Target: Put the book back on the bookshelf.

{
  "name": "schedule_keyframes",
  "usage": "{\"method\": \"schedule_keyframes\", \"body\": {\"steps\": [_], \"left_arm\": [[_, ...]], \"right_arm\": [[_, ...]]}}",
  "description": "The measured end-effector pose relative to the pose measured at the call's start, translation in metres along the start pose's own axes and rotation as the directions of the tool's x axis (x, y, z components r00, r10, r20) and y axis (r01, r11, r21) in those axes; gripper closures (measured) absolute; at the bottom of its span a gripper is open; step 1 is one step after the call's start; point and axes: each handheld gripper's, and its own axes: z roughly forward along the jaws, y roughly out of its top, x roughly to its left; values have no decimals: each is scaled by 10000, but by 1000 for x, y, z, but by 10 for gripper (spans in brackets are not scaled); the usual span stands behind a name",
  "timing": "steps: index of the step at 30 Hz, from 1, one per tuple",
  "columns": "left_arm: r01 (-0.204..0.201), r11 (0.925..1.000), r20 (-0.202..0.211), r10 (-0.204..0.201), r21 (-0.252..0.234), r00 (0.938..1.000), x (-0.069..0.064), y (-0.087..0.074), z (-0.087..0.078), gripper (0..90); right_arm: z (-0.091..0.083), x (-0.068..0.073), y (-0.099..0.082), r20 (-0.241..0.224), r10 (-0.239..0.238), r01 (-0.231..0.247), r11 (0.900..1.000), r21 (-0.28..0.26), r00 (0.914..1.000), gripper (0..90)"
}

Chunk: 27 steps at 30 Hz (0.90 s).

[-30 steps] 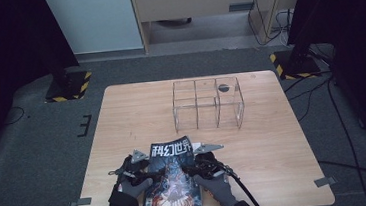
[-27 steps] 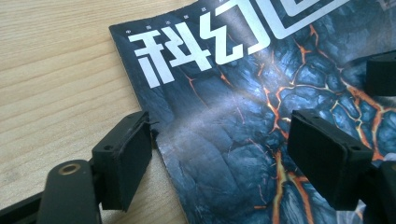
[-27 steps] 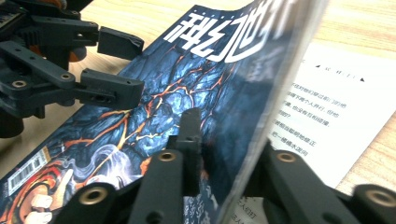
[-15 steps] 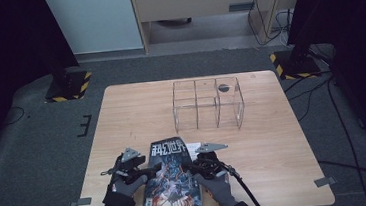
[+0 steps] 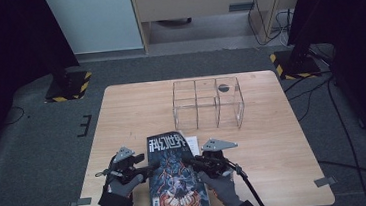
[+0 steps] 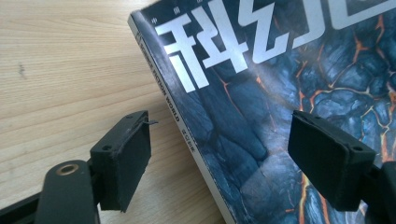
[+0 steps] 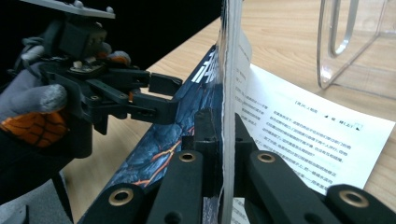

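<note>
Right tongs [image 7: 223, 140] are clenched on the free edge of the magazine [image 5: 176, 176] cover, which is pinched thin between the two pads and stands on edge in the right gripper view. Their jaws have just been closing, with the cover between them. Left tongs [image 6: 224, 163] are released, their jaws set apart over the magazine's spine and near-left corner, and no pad is seen pressing on it. The magazine is found at the near edge of the table [image 5: 136, 112], between both hands, with its title end toward the far side. A white printed page [image 7: 308, 135] is exposed under the raised cover on the right. A clear box [image 5: 208, 103] stands farther off, well apart from the magazine.

Several slips are judged possible from here. Only a thin sheet is held, so the cover may be torn or creased at the pads if it is pulled hard or twisted. If more than the cover was meant to be caught, the inner pages may be left behind; how many leaves are pinched cannot be told. Since the spine is not pinned by the left tongs, the whole magazine may be dragged or swung across the wood as the cover is lifted. Lying at the near edge, it may also be pushed off the table.
</note>
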Motion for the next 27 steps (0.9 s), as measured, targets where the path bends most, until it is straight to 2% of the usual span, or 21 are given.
{"method": "schedule_keyframes", "body": {"steps": [3,14,21,27], "left_arm": [[30,10000,191,-29,-56,9998,0,0,1,204],[-107,9999,346,110,-90,9993,-2,1,3,203],[34,9996,719,-14,-275,9974,-4,2,1,200],[-40,9995,1014,71,-300,9948,-7,2,3,199]], "right_arm": [[-2,1,1,-58,-108,108,9999,-96,9999,870],[-7,6,9,-61,-500,498,9985,-234,9987,870],[-13,12,16,-44,-889,886,9952,-425,9960,870],[-16,13,19,-25,-1121,1118,9920,-583,9937,870]]}}
